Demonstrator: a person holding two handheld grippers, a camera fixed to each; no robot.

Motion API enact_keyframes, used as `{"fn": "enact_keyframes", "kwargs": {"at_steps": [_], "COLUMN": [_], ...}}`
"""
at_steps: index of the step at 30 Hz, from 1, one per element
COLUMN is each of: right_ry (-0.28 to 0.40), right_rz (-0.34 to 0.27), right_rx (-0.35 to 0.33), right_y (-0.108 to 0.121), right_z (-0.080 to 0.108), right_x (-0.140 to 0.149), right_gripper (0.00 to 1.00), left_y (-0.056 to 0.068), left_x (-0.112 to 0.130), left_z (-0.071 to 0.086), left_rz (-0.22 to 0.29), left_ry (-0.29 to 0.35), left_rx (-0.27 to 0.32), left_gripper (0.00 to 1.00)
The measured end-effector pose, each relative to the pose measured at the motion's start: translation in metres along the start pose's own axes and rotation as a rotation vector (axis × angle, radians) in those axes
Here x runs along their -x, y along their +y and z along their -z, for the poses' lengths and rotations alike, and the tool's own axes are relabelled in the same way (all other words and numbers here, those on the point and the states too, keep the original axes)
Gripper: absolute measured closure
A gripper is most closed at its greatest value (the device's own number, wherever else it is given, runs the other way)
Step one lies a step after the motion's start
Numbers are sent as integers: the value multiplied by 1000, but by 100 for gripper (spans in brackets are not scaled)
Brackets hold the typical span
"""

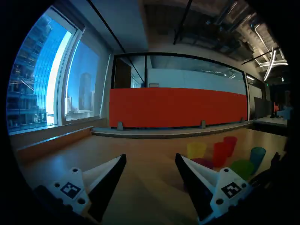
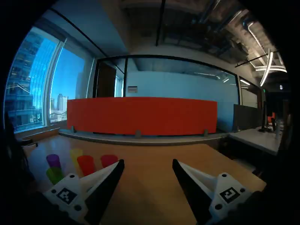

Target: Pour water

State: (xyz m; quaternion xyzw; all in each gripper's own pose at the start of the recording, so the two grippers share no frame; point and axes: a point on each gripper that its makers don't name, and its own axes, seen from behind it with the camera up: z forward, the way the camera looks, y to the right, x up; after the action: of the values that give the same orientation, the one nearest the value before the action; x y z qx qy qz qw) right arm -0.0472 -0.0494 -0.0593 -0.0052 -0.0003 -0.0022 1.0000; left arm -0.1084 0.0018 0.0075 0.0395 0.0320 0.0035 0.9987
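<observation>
Several translucent plastic cups stand in a cluster on the wooden table (image 1: pixel 142 150). In the left gripper view they are ahead to the right: a yellow cup (image 1: pixel 196 150), an orange cup (image 1: pixel 220 153), a red cup (image 1: pixel 230 143), a blue cup (image 1: pixel 257 156), a green cup (image 1: pixel 242 168) and a purple cup (image 1: pixel 202 163) partly behind my right finger. My left gripper (image 1: pixel 150 156) is open and holds nothing. In the right gripper view the cups are at the lower left: purple cup (image 2: pixel 53 160), green cup (image 2: pixel 55 174), yellow cup (image 2: pixel 75 154), orange cup (image 2: pixel 86 164), red cup (image 2: pixel 108 160). My right gripper (image 2: pixel 147 162) is open, nothing between its fingers.
An orange divider panel (image 1: pixel 176 107) runs along the table's far edge, with a glass wall behind it. Tall windows (image 1: pixel 37 82) are on the left. More desks (image 2: pixel 258 137) stand to the right, past the table's edge.
</observation>
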Motion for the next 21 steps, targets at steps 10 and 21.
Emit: {"fn": "enact_keyframes", "kwargs": {"at_steps": [10,21], "right_ry": [-1,11], "right_rz": [-8,-23], "right_rx": [-7,-5], "right_y": [-3,1], "right_z": [0,-1], "right_x": [2,1], "right_gripper": [1,1], "left_y": [-1,2], "left_x": [0,0], "left_z": [-1,0], "left_rz": [-4,-6], "left_ry": [0,-1], "left_rx": [-9,-2], "left_gripper": [3,3]}}
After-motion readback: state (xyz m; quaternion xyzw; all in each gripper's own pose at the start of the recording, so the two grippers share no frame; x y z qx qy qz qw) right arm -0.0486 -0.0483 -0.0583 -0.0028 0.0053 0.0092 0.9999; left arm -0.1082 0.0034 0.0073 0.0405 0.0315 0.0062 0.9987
